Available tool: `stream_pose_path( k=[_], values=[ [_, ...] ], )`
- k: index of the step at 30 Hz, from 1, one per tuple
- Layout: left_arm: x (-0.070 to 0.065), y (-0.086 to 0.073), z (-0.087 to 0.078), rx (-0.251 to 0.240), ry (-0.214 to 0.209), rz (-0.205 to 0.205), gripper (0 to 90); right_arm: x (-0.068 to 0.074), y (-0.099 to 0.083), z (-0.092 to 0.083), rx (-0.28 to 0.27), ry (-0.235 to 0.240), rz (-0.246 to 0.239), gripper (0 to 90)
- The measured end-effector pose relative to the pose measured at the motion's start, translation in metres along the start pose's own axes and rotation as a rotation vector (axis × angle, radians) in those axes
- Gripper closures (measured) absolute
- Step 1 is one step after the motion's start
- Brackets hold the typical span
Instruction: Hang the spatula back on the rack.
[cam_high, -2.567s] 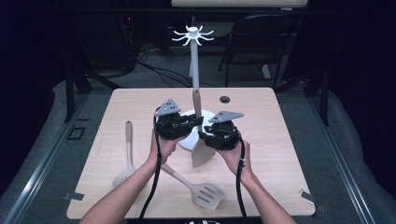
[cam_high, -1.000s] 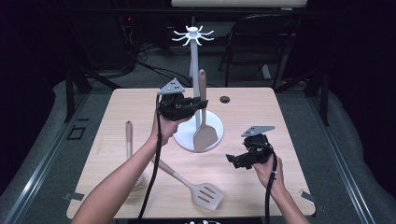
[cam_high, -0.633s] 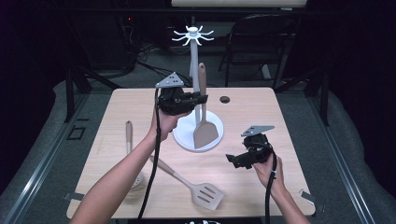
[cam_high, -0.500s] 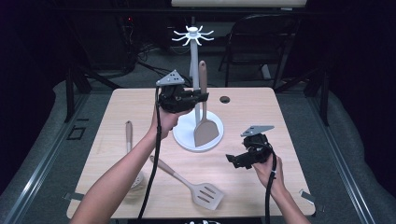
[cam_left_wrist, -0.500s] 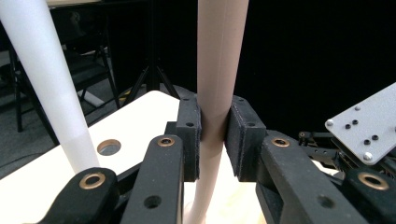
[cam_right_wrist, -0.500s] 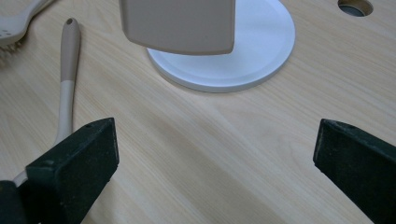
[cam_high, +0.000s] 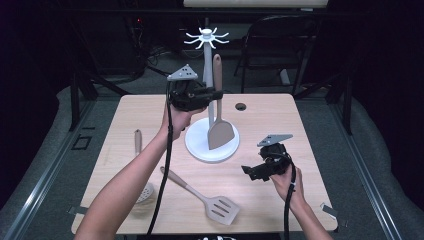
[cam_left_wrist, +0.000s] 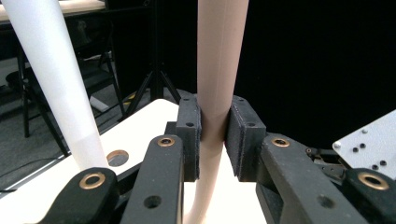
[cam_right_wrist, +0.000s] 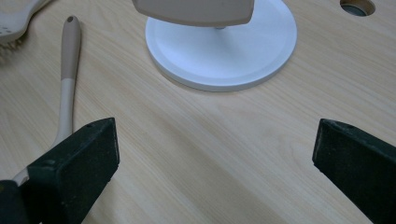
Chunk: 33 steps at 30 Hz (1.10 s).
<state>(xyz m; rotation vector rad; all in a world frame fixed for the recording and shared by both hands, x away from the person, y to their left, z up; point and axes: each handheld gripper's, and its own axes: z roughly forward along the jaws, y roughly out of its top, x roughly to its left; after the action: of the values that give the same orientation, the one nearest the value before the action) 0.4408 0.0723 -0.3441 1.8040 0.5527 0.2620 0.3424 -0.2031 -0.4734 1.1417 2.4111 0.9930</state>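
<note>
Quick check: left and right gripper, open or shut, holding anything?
Left gripper: shut on the spatula handle, beside the stand.
Right gripper: open, holding nothing.

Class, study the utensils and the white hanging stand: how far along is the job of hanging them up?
Done: nothing hangs from the hook crown yet. In hand: the left gripper is clamped on the solid spatula's handle, holding it upright beside the stand's pole, blade above the base. Left: hooking it, then the slotted spatula and the skimmer lying on the table. The right gripper waits open.
</note>
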Motion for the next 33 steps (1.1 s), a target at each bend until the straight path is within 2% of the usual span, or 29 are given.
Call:
stream_pose_path(
  k=[7, 19, 27, 33],
  values=[
    [0.001, 0.008, 0.0, -0.001, 0.001, 0.006, 76.6, 0.0, 0.0, 0.0, 0.003, -0.003, -0.002, 0.5],
    [0.006, 0.016, 0.002, -0.013, 0.011, -0.008, 76.6, 0.0, 0.0, 0.0, 0.002, -0.003, -0.004, 0.5],
    [0.01, 0.014, 0.002, -0.02, 0.017, -0.024, 76.6, 0.0, 0.0, 0.0, 0.006, -0.002, -0.009, 0.7],
    [0.017, 0.012, 0.002, -0.014, 0.038, -0.032, 76.6, 0.001, 0.0, 0.001, 0.006, 0.003, -0.01, 0.7]
  ],
)
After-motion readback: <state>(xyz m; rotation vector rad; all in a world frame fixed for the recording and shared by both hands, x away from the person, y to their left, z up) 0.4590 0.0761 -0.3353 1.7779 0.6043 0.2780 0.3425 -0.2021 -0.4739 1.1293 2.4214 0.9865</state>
